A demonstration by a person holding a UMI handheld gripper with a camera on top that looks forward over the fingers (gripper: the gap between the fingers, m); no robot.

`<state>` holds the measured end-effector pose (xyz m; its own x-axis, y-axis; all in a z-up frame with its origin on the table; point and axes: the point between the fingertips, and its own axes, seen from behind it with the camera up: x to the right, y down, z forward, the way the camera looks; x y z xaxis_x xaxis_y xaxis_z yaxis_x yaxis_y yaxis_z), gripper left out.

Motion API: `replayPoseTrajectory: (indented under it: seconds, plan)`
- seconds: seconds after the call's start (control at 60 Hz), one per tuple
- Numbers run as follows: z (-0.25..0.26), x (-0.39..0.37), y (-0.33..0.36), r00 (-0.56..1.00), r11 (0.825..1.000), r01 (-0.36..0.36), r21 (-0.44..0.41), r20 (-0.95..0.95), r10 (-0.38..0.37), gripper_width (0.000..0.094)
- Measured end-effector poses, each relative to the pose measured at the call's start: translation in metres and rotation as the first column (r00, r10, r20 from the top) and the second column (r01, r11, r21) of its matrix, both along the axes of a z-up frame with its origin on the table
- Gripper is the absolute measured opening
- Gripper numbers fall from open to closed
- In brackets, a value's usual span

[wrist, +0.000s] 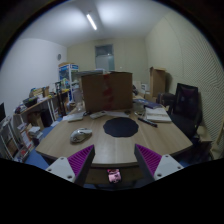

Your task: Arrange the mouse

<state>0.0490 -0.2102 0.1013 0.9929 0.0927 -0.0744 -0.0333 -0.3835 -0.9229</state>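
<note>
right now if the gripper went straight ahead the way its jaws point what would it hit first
Probably the round black mouse pad, lying on the table in line with the open gripper. The mouse sits off to one side. Depth is hard to judge.

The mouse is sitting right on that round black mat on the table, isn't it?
Not quite. In the gripper view, the mouse sits on the bare table, beside the round black mat and apart from it. The gripper is open, holding nothing.
</note>
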Motion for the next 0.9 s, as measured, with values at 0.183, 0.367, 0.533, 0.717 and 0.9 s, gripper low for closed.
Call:
replayPoseTrajectory:
  seconds: [0.183,0.367,0.533,0.717,0.9]
  plan:
    - [-0.019,-0.054,0.024,0.997,0.997,-0.077,-0.016,-0.004,0.077,0.0833]
    - [-0.044,-0.126,0.066,0.983,0.98,-0.185,-0.068,-0.035,0.183,0.0841]
    - [-0.073,-0.194,0.113,0.961,0.953,-0.275,-0.126,-0.053,0.271,0.0847]
    - [-0.11,-0.215,0.163,0.974,0.958,-0.218,-0.186,0.027,0.227,0.0847]
    - [-0.117,-0.225,0.195,0.981,0.963,-0.168,-0.212,0.061,0.184,0.0902]
